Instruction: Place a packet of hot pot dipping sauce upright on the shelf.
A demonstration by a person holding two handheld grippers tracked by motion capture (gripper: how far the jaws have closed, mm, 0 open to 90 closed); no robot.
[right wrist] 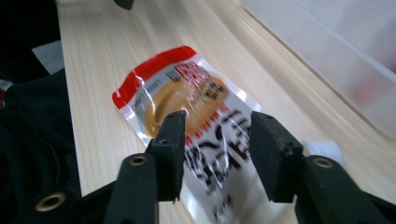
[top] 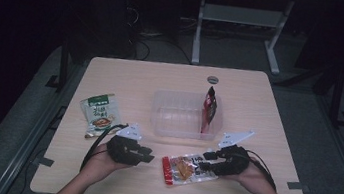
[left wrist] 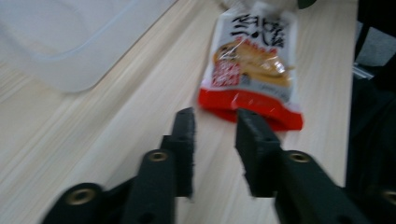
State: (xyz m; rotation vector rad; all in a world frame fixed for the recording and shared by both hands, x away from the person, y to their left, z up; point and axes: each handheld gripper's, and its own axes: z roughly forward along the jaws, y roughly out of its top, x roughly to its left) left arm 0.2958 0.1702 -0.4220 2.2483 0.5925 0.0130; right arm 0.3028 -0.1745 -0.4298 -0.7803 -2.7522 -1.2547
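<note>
On a pale wooden table point(top: 98, 178), near the front edge: a flat snack packet with a red end point(top: 182, 168), lying down, between the two hands. Just behind it, a clear plastic box point(top: 177, 115) with a small dark red packet point(top: 209, 105) standing up against its right wall. Off to the left, well apart, a white and green packet point(top: 99, 114) with a picture of food. From up high, both tools in full: left gripper point(top: 145, 155) beside the snack packet's red end, right gripper point(top: 203, 162) at the packet's other end, each with a grey three-cornered plate and a black cable. Too small from up there to see how wide the jaws stand. Closer in the left gripper view: left gripper point(left wrist: 215, 140) with jaws a little apart, nothing between them, tips just short of the packet's red edge point(left wrist: 252, 107), not pinching it; the clear box corner point(left wrist: 70, 56) at the upper left. In the right gripper view: right gripper point(right wrist: 218, 140) with jaws apart, hanging over the packet's white end point(right wrist: 187, 102), pads not pressing on it. Big black letters on the white part of the packet, not in English, blurred and hard to read. Smaller white writing on a red patch, too fuzzy to read. Dark writing on the white and green packet too, too tiny from up high.
</note>
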